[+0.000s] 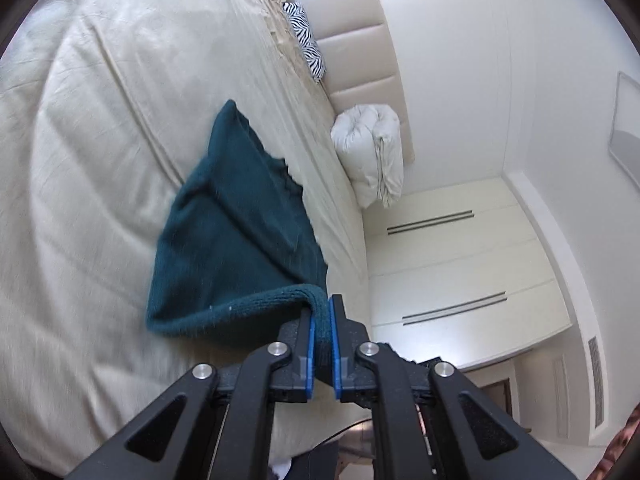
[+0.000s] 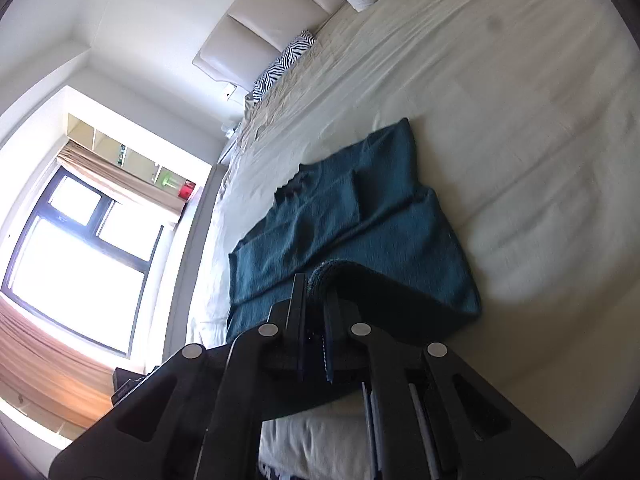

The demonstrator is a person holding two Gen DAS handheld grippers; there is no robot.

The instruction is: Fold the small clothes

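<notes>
A dark teal knitted sweater [image 1: 236,232] lies on the cream bedsheet [image 1: 88,152], its near hem lifted. My left gripper [image 1: 322,312] is shut on the ribbed hem edge, which bunches between the blue pads [image 1: 335,344]. In the right wrist view the same sweater [image 2: 360,216] spreads across the bed [image 2: 520,120] with a sleeve folded over its body. My right gripper [image 2: 316,292] is shut on the other part of the near hem and holds it raised above the sheet. The fabric under the lifted hem is in shadow.
A padded beige headboard [image 1: 360,48] runs along the bed's far end, with a zebra-print pillow [image 1: 306,40] and a folded white duvet [image 1: 372,148] against it. White wardrobe doors [image 1: 452,264] stand beside the bed. A bright window [image 2: 76,256] and shelf are beyond the bed's other side.
</notes>
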